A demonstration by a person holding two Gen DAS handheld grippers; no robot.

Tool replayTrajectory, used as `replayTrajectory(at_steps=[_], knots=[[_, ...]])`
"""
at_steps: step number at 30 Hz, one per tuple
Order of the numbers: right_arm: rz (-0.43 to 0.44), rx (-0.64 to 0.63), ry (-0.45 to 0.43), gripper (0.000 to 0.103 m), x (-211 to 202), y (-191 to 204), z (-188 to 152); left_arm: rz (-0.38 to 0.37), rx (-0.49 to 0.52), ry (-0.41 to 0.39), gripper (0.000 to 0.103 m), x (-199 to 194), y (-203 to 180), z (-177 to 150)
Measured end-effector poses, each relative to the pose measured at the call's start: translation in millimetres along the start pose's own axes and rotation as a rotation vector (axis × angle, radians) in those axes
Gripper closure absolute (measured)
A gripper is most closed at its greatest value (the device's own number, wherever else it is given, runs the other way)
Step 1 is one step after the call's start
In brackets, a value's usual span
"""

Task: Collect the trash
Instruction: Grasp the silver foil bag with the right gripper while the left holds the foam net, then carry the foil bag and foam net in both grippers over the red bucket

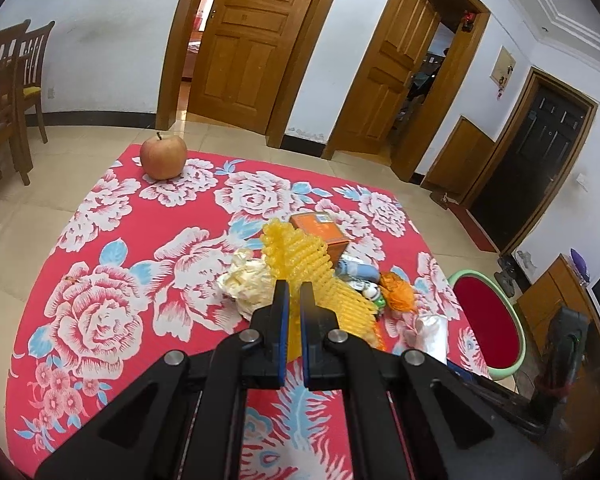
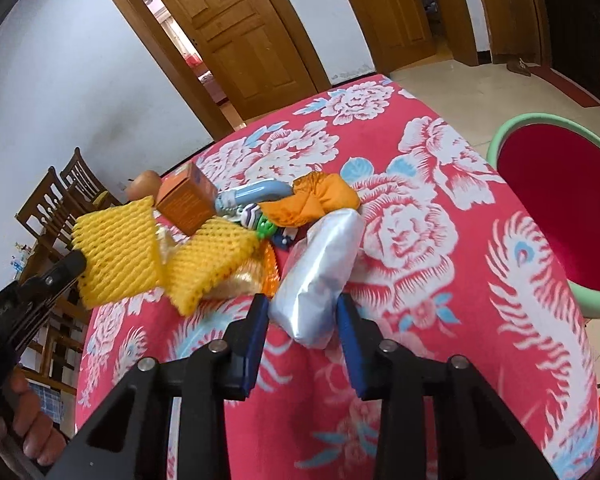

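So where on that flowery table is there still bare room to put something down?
Bare cloth spreads between the apple and the crumpled paper, and along the tablecloth edge facing the red basin. It is crowded in the middle: yellow foam net, orange box, orange wrapper and silver bag lie bunched together.

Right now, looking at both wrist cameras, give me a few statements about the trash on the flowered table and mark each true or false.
1. The left gripper is shut on the yellow foam fruit net. True.
2. The silver plastic wrapper lies between the right gripper's fingers. True.
3. The red apple sits inside the trash pile. False: it stands apart at the table's far edge.
4. The green-rimmed red basin stands on the tablecloth. False: it is beside the table.
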State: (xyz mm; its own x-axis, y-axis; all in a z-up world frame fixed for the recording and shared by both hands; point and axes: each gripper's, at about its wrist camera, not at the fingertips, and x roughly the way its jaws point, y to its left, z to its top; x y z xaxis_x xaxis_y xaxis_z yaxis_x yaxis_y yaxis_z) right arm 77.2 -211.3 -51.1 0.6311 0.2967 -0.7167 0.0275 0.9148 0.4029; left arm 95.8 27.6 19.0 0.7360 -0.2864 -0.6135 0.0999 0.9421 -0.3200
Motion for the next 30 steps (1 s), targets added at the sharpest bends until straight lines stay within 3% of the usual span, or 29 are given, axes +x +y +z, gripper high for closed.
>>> replayTrajectory(at_steps=[18, 30], knots=[[-0.002, 0.006, -0.105, 0.065, -61.2, -19.3, -10.3, -0.068, 0.087, -0.011, 0.1, -20.7, -52.3, -3.2], [-0.084, 0.076, -0.193, 0.065, -95.4, -60.6, -4.5, -0.128, 0.167, 0.032, 0.1, -3.6, -97.9, -4.2]])
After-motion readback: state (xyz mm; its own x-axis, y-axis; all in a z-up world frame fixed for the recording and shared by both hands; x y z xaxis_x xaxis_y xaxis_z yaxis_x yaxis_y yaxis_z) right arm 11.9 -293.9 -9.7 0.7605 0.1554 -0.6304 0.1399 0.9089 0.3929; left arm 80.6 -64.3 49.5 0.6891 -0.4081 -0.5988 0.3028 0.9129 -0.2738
